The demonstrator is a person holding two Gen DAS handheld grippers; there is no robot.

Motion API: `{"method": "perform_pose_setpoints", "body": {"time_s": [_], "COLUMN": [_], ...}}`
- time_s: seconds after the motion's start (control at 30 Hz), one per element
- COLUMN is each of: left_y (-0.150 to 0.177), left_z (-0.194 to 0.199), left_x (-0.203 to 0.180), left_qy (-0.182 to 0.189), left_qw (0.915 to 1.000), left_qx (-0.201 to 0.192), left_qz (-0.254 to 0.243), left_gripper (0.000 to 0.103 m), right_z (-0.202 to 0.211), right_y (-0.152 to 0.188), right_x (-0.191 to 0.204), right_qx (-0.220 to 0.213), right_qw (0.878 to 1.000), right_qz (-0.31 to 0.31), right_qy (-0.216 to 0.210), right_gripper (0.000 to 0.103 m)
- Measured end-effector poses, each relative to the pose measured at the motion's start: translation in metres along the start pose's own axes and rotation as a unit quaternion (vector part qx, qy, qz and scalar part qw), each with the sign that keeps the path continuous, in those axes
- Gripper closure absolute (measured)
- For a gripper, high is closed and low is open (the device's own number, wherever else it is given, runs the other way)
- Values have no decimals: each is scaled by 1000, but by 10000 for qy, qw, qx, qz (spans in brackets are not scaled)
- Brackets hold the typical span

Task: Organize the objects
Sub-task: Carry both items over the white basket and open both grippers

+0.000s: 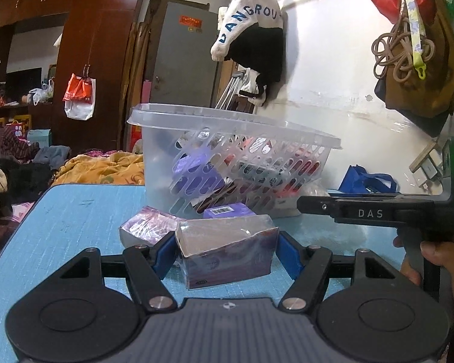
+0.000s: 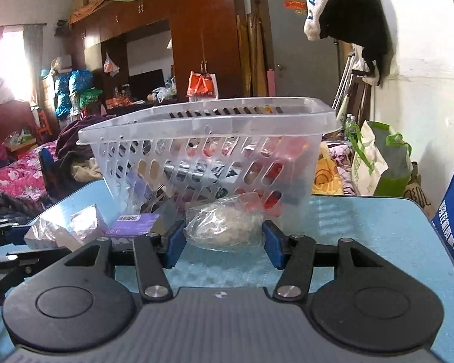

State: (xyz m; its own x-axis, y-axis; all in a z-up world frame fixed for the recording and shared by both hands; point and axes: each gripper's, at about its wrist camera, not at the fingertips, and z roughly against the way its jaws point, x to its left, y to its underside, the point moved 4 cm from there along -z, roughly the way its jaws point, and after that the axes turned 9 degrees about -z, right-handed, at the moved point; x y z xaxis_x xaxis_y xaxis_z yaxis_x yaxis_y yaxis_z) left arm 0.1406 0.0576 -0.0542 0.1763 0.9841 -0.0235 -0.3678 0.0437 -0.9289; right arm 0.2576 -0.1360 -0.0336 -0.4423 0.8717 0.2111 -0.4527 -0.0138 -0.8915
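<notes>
A clear plastic basket (image 1: 302,139) (image 2: 287,112) stands on the blue table and holds purple and red packs. In the left wrist view my left gripper (image 1: 227,254) is shut on a purple plastic-wrapped box (image 1: 227,251), its blue pads against both sides. Another wrapped purple pack (image 1: 145,227) and a small purple box (image 1: 227,210) lie just behind it. In the right wrist view my right gripper (image 2: 224,242) has its pads around a clear bag of pale stuff (image 2: 225,227) lying before the basket; I cannot tell whether the pads press it.
The right gripper's arm (image 1: 363,211) reaches in from the right in the left wrist view. A blue bag (image 2: 451,220) stands at the table's right edge. Wrapped packs (image 2: 66,230) lie left of the bag. A bed with clothes lies beyond the table's far edge.
</notes>
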Motion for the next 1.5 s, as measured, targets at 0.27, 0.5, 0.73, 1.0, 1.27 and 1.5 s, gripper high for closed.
{"method": "perform_pose_setpoints", "body": {"time_s": [0.27, 0.5, 0.73, 1.0, 1.27, 1.5], "left_y": [1, -1, -8, -70, -149, -153], "left_z": [1, 8, 13, 24, -43, -90], "left_x": [0, -2, -5, 8, 27, 40], "left_qy": [-7, -39, 277, 598, 148, -324], "left_qw": [10000, 9996, 9988, 9951, 9984, 9986], "left_qx": [-29, -264, -368, -782, -444, -24], "left_qz": [17, -57, -135, 18, 319, 408], "left_gripper": [30, 30, 30, 30, 30, 21], "right_z": [6, 10, 31, 55, -8, -31], "right_y": [0, 0, -4, -60, -128, -129], "right_x": [2, 7, 12, 27, 28, 13], "right_qx": [-205, -292, -431, -1029, -857, -900], "right_qw": [9998, 9994, 9983, 9935, 9947, 9949], "right_qz": [54, 155, 221, 346, 576, 440], "right_qy": [10, -57, -322, -336, -3, -112], "right_gripper": [45, 45, 45, 45, 45, 2]}}
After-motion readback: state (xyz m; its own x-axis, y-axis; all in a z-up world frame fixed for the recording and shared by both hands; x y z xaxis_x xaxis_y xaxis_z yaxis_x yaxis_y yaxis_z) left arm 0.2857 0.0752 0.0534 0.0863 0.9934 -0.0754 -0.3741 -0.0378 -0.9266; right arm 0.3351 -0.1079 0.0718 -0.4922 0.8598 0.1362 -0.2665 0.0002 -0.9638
